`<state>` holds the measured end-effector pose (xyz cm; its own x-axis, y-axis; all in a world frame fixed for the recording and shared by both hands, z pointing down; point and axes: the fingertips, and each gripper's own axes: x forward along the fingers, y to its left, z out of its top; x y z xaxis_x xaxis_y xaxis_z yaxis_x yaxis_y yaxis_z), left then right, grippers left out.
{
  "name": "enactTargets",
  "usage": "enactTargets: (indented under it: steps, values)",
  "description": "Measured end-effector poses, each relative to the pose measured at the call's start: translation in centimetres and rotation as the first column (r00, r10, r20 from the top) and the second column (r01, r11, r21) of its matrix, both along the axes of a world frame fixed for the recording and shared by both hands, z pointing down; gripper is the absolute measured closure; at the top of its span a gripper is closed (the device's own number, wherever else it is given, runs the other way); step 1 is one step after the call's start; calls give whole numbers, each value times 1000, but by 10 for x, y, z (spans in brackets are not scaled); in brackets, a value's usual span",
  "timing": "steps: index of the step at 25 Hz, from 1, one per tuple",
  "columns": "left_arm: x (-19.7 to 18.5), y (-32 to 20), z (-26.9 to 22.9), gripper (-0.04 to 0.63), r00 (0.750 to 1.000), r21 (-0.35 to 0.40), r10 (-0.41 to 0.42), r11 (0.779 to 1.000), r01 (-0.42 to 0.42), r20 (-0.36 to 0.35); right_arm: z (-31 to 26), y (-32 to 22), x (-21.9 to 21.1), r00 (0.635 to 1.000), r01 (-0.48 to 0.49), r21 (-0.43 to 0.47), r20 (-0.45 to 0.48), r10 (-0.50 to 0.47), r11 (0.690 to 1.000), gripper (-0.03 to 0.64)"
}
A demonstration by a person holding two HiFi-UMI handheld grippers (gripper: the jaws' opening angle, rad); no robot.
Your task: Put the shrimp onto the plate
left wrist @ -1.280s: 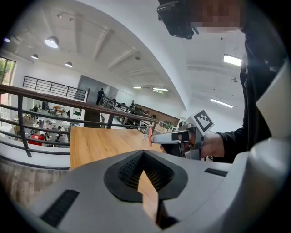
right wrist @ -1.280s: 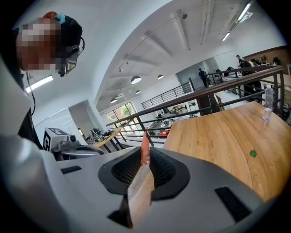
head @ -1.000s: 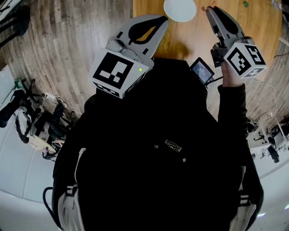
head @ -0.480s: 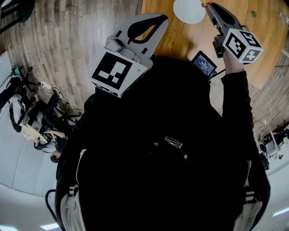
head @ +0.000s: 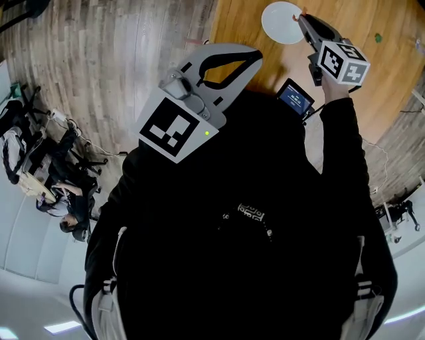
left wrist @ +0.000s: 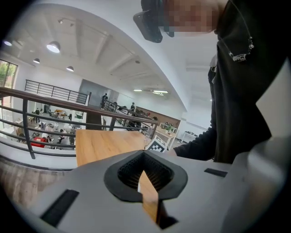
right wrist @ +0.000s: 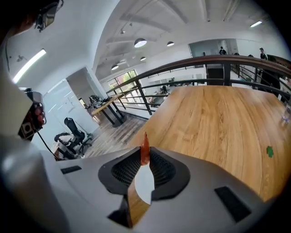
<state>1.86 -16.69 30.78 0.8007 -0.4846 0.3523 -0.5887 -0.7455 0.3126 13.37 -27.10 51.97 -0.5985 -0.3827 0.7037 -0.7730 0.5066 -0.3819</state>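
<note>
Shrimp (right wrist: 144, 146) between tips of right gripper (right wrist: 144, 154), seemingly above plate (head: 281, 23).

Wooden table (head: 239, 26), plank floor (head: 133, 60), black railing (right wrist: 214, 75)

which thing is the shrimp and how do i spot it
On the wooden table sits a white plate. By its rim the right tool is shut on the shrimp, a thin sliver sticking out past the tips, orange-red against the white plate and grey tool.
</note>
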Motion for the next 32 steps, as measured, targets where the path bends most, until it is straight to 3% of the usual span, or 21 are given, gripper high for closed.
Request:
enactTargets:
  steps: [6, 11, 16, 22, 26, 32]
  values:
    - [0, 17, -10, 600, 1000, 24, 4, 1000, -4, -7, 42, 13, 3, 998, 37, -82, -49, -41, 996, 545]
    - [10, 31, -17, 600, 996, 56, 79, 995, -77, -37, 94, 25, -2, 986, 94, -165, -123, -115, 982, 545]
    - [18, 35, -16, 600, 994, 59, 83, 995, -80, -67, 127, 41, 10, 968, 90, -228, -211, -139, 969, 545]
    - [10, 30, -16, 600, 998, 47, 33, 998, -31, -57, 131, 43, 17, 956, 83, -225, -257, -142, 971, 541]
    - [-2, 14, -7, 600, 998, 28, 27, 999, -26, -58, 139, 26, -2, 951, 110, -225, -261, -168, 968, 538]
    - [-6, 11, 2, 600, 998, 8, 26, 1000, -26, -49, 109, 18, -1, 982, 9, -165, -183, -39, 986, 538]
